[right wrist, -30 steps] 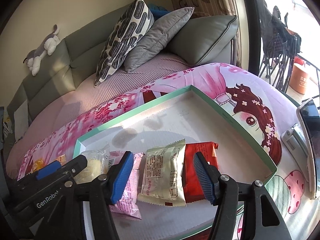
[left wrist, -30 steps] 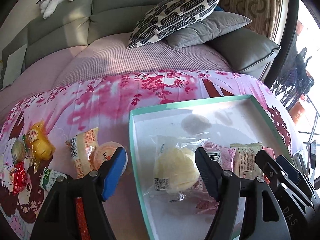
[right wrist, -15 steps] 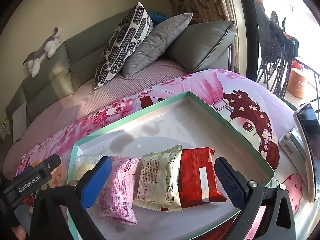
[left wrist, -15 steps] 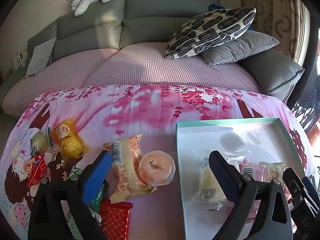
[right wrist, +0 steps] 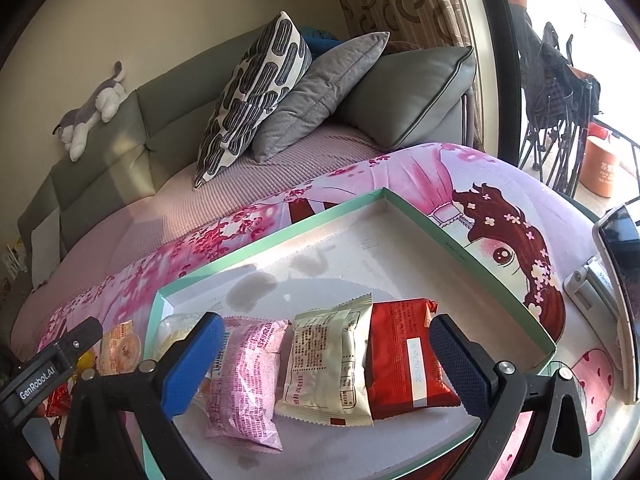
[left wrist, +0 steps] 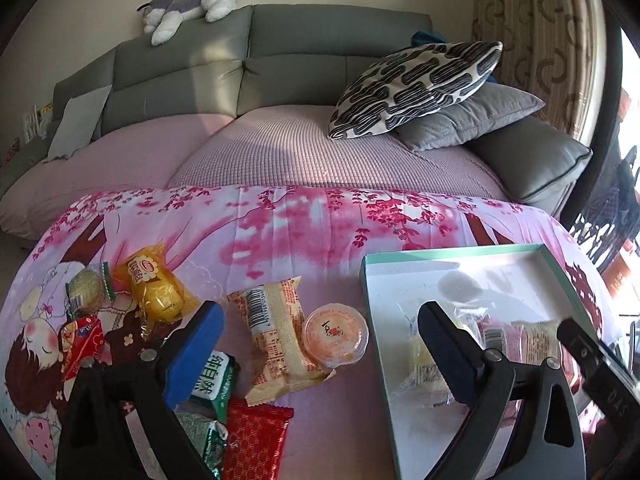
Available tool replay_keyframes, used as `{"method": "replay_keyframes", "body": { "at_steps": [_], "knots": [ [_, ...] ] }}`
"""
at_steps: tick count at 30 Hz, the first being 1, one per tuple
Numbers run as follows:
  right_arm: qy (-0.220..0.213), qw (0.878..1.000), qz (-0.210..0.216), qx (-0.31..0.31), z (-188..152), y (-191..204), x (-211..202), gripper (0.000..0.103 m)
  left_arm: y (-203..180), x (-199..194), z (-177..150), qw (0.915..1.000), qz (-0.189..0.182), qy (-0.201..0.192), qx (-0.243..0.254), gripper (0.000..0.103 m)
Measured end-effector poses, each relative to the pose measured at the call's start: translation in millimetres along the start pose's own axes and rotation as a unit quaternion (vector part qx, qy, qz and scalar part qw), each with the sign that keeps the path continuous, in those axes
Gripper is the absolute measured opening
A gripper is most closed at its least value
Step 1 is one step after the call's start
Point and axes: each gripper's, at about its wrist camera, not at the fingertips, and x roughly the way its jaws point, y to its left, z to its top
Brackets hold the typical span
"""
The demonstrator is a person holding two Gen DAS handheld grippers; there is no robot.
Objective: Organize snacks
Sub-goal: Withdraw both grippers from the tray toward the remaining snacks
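Observation:
My left gripper (left wrist: 320, 344) is open and empty above loose snacks on the pink cloth: a beige packet (left wrist: 276, 332), an orange jelly cup (left wrist: 335, 333), a green packet (left wrist: 212, 376), a red packet (left wrist: 256, 436) and a yellow packet (left wrist: 154, 286). A green-rimmed tray (right wrist: 460, 248) holds a clear-wrapped pastry (left wrist: 424, 368), a pink packet (right wrist: 246, 376), a cream packet (right wrist: 328, 364) and a red packet (right wrist: 404, 356). My right gripper (right wrist: 324, 364) is open and empty over these tray packets.
The pink cartoon cloth (left wrist: 300, 232) covers the table. A grey sofa with cushions (left wrist: 416, 84) stands behind. A phone on a stand (right wrist: 620, 256) is at the table's right edge. More small snacks (left wrist: 82, 326) lie at far left.
My left gripper has moved left, off the tray, to above the loose snacks. My right gripper has opened wider and pulled back a little from the tray packets.

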Motion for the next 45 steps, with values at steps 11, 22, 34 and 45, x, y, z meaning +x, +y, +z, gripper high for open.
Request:
{"method": "replay_keyframes", "body": {
  "at_steps": [11,22,34,45],
  "knots": [
    [0.018,0.997,0.028,-0.072,-10,53,3,0.103,54,-17,-11,0.9988,0.026,0.024,-0.034,0.098],
    [0.036,0.984,0.104,-0.139,-34,128,-3,0.103,133,-45,-22,0.9907,0.093,0.028,-0.095,0.098],
    [0.081,0.972,0.15,-0.164,-61,178,5,0.103,189,-60,-38,0.981,0.119,0.041,-0.148,0.098],
    [0.117,0.963,0.138,-0.199,-81,195,10,0.103,191,-38,-52,0.9799,0.065,0.08,-0.17,0.098]
  ]
}}
